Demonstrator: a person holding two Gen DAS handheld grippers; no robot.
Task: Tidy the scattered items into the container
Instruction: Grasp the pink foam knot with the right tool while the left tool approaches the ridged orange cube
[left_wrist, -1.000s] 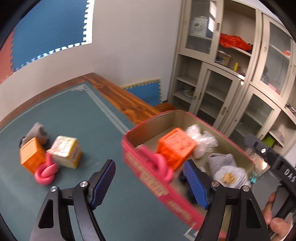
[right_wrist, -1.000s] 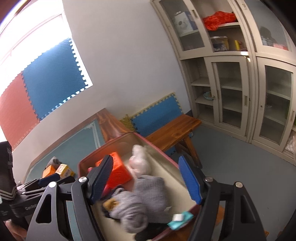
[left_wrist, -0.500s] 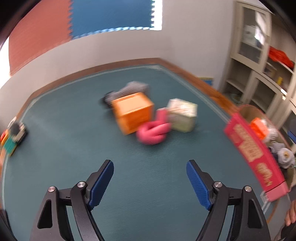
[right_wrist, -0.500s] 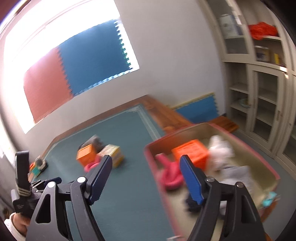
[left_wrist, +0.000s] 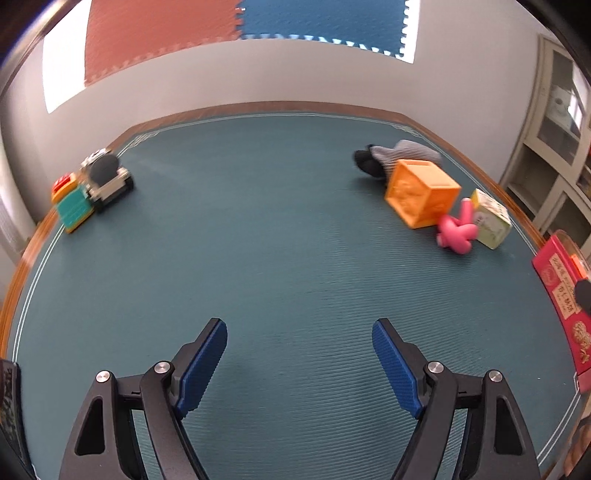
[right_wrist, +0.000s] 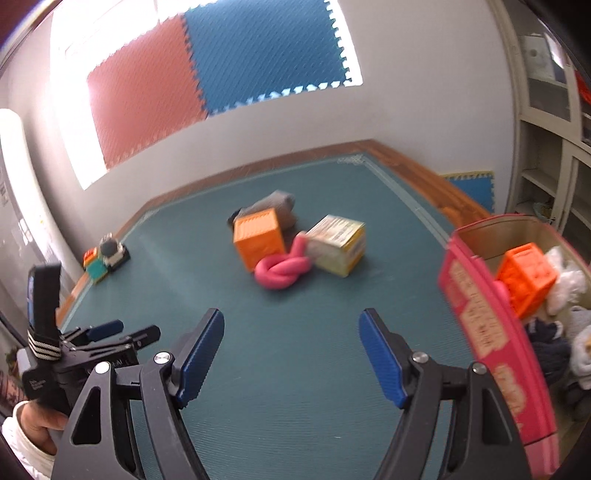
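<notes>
Toy car (left_wrist: 99, 182) sits far from the orange cube (left_wrist: 421, 192).

left gripper (left_wrist: 299, 325): fingers apart, empty | right gripper (right_wrist: 291, 317): fingers apart, empty | left hand (right_wrist: 38, 424): apparently gripping handle

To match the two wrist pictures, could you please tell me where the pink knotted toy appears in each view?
Left wrist view: the pink knotted toy lies at the right, between the orange cube and the pale printed box.
Right wrist view: it lies near the middle, in front of the same cube and box.
Shared landmark: the pink container, at the right edge in both views.
</notes>
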